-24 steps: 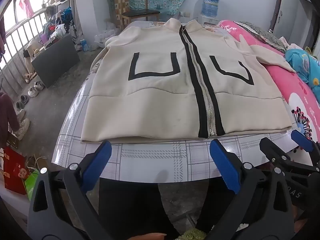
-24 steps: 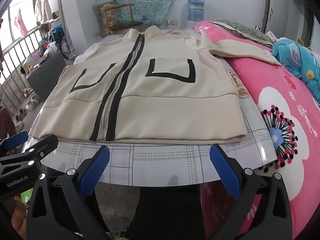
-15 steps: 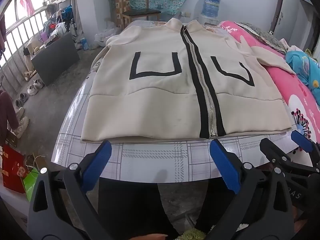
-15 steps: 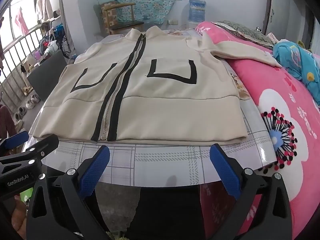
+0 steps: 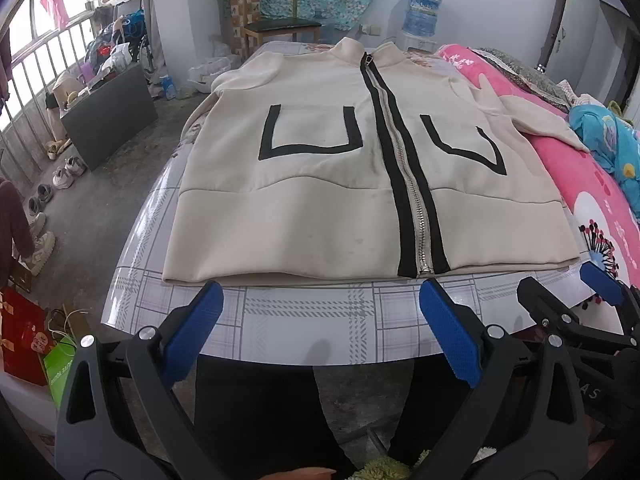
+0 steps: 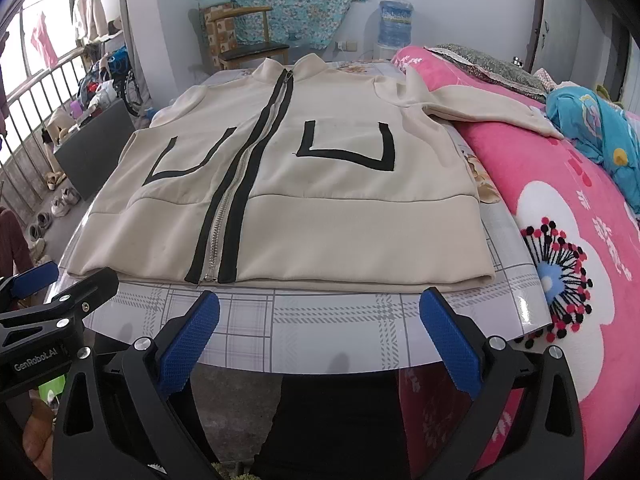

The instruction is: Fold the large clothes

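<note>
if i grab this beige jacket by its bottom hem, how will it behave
Probably floppy: the jacket lies limp and flat, one sleeve draped onto the pink bedding. The thick fabric suggests some heft. It may slide easily on the glossy tablecloth.

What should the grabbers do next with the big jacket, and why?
Probably bring the right gripper forward to the sleeve lying out on the pink blanket and fold it in. The jacket lies flat and zipped, and both the right and the left gripper are open and empty.
</note>
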Available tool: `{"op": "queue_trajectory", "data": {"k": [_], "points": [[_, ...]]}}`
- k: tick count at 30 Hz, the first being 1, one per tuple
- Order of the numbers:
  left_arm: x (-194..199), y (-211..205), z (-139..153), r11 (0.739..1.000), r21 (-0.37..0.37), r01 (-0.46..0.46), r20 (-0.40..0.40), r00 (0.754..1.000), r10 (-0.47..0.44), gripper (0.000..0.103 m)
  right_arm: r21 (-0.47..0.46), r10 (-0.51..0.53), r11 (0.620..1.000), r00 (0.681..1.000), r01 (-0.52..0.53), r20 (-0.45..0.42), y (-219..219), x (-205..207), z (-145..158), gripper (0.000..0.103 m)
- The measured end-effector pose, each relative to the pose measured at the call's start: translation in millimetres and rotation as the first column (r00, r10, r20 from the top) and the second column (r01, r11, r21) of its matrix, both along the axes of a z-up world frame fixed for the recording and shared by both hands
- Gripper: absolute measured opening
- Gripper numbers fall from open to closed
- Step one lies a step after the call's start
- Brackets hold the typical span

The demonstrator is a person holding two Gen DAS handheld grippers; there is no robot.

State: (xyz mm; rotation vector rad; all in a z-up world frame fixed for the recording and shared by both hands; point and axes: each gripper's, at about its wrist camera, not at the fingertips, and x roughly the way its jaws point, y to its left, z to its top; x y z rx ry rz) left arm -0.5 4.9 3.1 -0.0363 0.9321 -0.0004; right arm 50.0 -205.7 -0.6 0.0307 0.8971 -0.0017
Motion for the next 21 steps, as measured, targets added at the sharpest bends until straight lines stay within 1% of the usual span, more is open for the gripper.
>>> {"op": "queue_trajectory", "data": {"k": [21], "points": [[0.8, -1.4, 0.5, 1.0, -0.005, -0.001, 0.002, 1.0, 0.001, 0.095, -0.001, -0.002, 1.0, 1.0, 0.002, 0.0, -0.6, -0.6, -0.2, 0.098]]}}
